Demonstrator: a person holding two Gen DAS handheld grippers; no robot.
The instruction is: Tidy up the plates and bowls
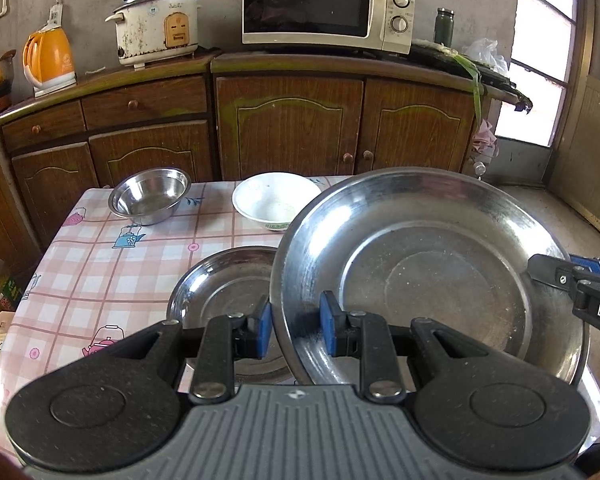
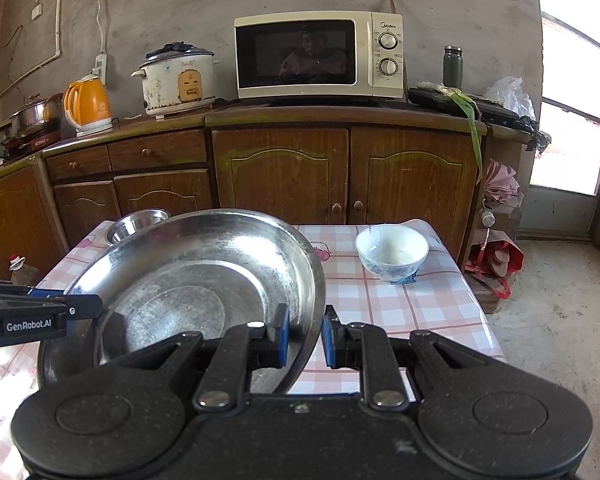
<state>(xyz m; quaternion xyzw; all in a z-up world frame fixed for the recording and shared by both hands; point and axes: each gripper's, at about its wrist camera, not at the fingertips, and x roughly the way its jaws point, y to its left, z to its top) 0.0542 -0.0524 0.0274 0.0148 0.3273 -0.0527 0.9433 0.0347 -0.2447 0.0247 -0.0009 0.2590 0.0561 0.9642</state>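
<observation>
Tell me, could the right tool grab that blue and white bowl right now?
Probably not yet. The right tool is clamped on the rim of the big steel plate, which the left tool also holds. The bowl stands uncovered on the table beyond; the plate must go first.

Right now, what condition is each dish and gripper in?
Large steel plate: lifted, tilted, held by opposite rims.
Left hand-held gripper: straddling the plate's rim.
Right hand-held gripper: straddling its other rim.
Small steel plate: flat on table, empty.
Steel bowl: upright.
White bowl: upright.
Blue-patterned bowl: upright.
</observation>
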